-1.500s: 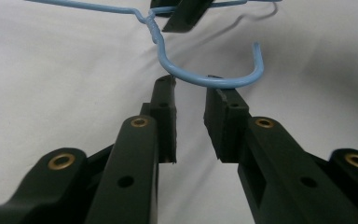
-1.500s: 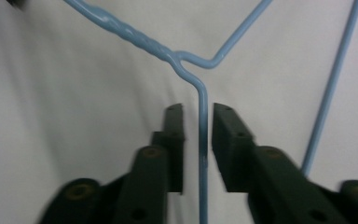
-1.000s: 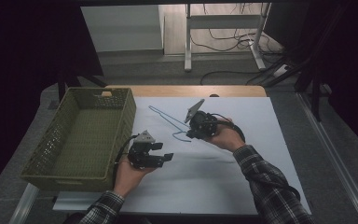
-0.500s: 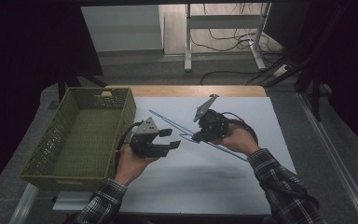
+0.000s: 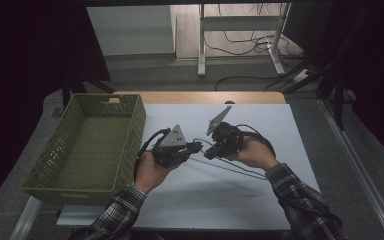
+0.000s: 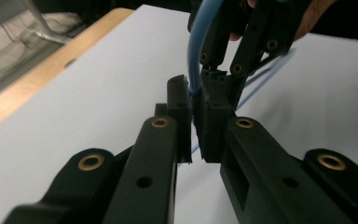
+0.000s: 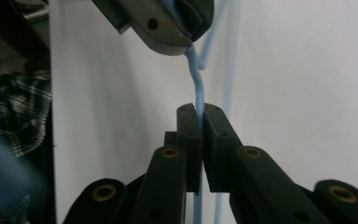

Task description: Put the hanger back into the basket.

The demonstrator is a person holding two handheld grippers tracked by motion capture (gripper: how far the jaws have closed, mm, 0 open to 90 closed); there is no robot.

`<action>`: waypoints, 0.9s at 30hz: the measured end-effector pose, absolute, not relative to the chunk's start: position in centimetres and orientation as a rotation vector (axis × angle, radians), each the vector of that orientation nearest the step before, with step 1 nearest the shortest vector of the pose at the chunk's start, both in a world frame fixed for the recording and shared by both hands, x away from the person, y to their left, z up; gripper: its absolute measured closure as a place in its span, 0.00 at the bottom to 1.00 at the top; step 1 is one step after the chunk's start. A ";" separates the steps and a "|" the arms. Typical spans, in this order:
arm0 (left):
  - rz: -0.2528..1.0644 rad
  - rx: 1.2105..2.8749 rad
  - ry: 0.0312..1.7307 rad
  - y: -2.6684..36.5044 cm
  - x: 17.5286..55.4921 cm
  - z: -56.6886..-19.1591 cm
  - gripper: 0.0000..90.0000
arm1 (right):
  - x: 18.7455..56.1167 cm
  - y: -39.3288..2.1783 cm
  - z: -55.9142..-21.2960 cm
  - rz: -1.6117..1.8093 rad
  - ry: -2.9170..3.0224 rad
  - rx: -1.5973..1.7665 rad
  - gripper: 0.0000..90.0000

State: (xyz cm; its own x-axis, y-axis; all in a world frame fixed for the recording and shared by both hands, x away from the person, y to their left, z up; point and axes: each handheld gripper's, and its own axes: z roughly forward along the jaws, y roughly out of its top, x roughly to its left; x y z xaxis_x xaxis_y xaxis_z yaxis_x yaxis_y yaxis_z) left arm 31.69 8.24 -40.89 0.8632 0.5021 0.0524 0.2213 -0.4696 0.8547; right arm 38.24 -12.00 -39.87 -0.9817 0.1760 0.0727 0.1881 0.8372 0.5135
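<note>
- Your left gripper sits at frame centre in the high view. Its jaws have just been closing and now pinch the blue wire hanger near its hook.
- Your right gripper sits just right of it, nose to nose. Its jaws are clamped narrow on the same wire, as the right gripper view shows.
- The two grips lie close together on one short stretch, likely so that you can steady or bend the hook between them.
- The hanger hangs lifted off the white sheet. Its long wire trails toward lower right of the high view.
- The green basket stands at left, just beside your left hand. Its mesh floor looks bare, nothing inside.
- Judged as the drop-off place, within short reach.
</note>
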 end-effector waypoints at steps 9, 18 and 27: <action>0.305 2.046 0.652 8.2 32.1 -40.2 0.95 | 36.5 -13.8 -38.6 -0.949 -3.185 -0.413 0.74; 0.247 2.063 0.652 8.5 32.3 -40.0 0.94 | 34.7 -12.4 -40.2 -0.956 -3.302 -0.154 0.96; 0.206 2.176 0.551 10.3 32.7 -39.8 0.63 | 34.7 -14.0 -39.5 -1.027 -3.209 -0.207 0.97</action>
State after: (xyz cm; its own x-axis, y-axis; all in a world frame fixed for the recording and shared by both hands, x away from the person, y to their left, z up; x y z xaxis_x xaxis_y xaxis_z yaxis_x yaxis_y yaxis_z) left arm 32.68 10.26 -39.75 0.8889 0.4558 -0.0456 0.3142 -0.5341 0.7849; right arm 34.66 -13.98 -39.46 -0.9653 0.1858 -0.1836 0.0447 0.8100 0.5847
